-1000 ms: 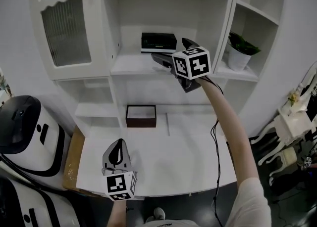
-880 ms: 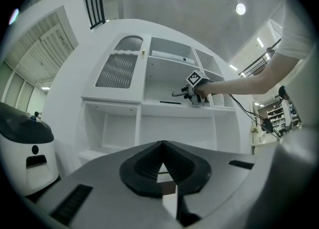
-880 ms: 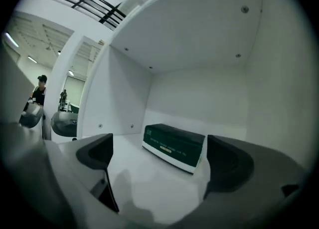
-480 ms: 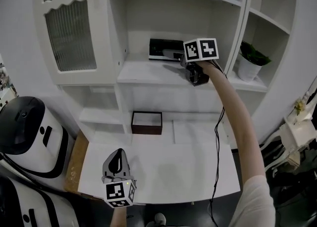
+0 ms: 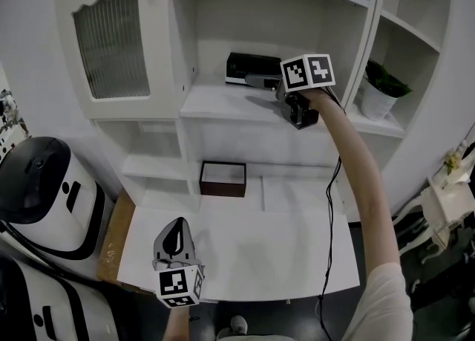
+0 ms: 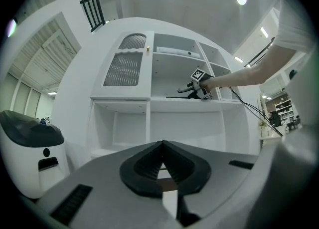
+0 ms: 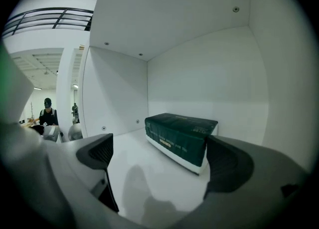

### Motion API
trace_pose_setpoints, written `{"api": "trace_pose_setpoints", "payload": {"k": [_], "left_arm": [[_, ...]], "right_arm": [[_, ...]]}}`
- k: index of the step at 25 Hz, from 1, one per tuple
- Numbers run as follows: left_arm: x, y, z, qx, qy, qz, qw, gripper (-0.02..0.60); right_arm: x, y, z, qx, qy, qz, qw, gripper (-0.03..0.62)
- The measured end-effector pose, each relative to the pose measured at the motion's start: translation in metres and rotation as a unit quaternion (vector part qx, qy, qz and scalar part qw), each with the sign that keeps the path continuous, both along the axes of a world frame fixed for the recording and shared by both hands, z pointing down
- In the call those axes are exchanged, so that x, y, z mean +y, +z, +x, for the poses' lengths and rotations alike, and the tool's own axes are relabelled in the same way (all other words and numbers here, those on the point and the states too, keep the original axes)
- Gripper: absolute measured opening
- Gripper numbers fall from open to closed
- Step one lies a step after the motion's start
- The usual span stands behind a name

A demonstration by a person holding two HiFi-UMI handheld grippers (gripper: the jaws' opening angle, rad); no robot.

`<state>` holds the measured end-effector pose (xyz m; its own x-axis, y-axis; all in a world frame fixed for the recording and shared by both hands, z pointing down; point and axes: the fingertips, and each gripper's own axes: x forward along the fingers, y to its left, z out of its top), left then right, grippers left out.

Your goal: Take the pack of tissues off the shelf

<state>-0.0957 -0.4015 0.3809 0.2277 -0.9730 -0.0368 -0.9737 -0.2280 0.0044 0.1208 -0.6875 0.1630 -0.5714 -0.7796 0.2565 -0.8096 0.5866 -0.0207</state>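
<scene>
The right tongs [image 5: 260, 81] have reached further onto the shelf [image 5: 215, 102] than a second ago. Their jaws are wide apart and empty, and the dark green pack of tissues [image 7: 180, 138] lies just ahead of them near the back wall. The left tongs [image 5: 177, 228] stay low over the tabletop [image 5: 282, 250], jaws pressed together.
</scene>
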Motion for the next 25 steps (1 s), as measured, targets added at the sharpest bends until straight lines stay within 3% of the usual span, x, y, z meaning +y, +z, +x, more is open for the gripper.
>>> {"api": "trace_pose_setpoints", "payload": {"k": [5, 16, 20, 25], "left_arm": [[0.007, -0.003, -0.007, 0.021, -0.002, 0.003, 0.9998, -0.002], [0.033, -0.006, -0.022, 0.018, -0.013, 0.012, 0.9997, -0.002], [0.038, -0.004, -0.029, 0.019, -0.018, 0.009, 0.9996, -0.002], [0.038, 0.003, -0.034, 0.021, -0.024, 0.002, 0.9995, -0.002]], "right_arm": [[0.032, 0.003, -0.025, 0.009, -0.029, 0.012, 0.999, 0.592], [0.072, 0.005, -0.090, 0.032, -0.083, 0.015, 0.996, 0.591], [0.072, 0.004, -0.092, 0.030, -0.077, 0.013, 0.997, 0.591], [0.065, 0.002, -0.066, 0.035, -0.051, 0.015, 0.998, 0.591]]}}
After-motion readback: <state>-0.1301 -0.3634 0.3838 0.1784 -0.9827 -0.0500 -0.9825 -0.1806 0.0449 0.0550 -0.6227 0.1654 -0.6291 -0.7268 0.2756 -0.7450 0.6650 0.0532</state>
